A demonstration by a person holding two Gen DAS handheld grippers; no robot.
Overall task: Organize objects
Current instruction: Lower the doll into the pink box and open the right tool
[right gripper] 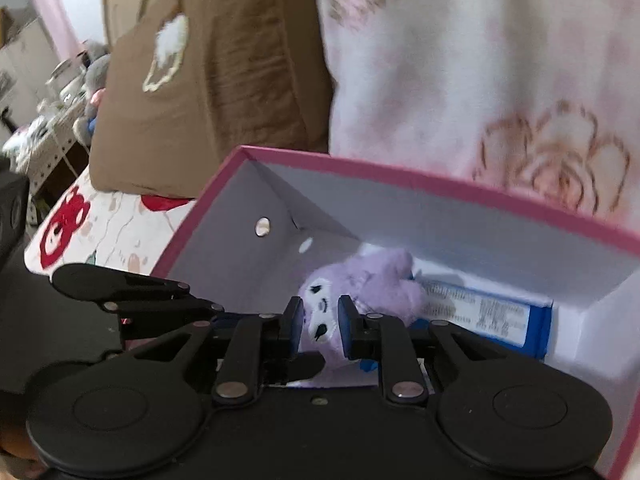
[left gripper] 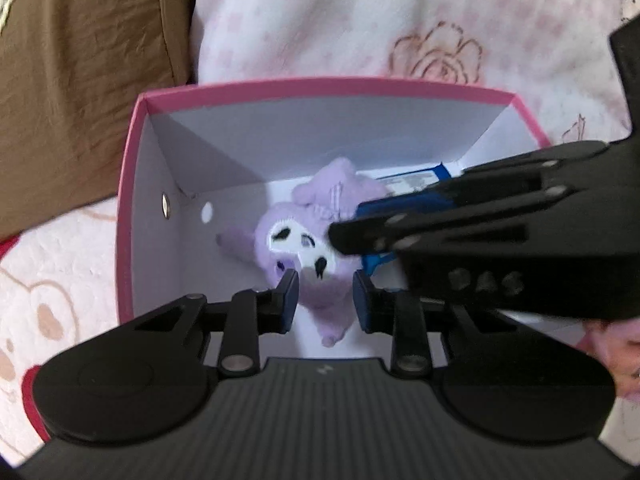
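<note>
A pink box (left gripper: 320, 84) (right gripper: 440, 184) with white inner walls stands open on the bed. On its floor lies a purple plush toy (left gripper: 340, 184) (right gripper: 384, 280), face up, beside a blue-and-white carton (left gripper: 404, 182) (right gripper: 480, 312). My left gripper (left gripper: 325, 300) (right gripper: 314, 362) reaches into the box over the toy's lower body, its pads nearly together. My right gripper (right gripper: 321, 324) (left gripper: 340, 240) comes in from the right over the toy's face, also narrowed. The toy shows through both narrow gaps. Whether any pad touches it I cannot tell.
A brown cushion (left gripper: 80, 80) (right gripper: 208, 80) leans behind the box on the left. A pink-and-white fleece blanket with a rose print (left gripper: 400, 20) (right gripper: 500, 80) lies behind it. The box rests on a bear-print sheet (left gripper: 48, 280) (right gripper: 100, 224). A cluttered shelf (right gripper: 48, 120) stands far left.
</note>
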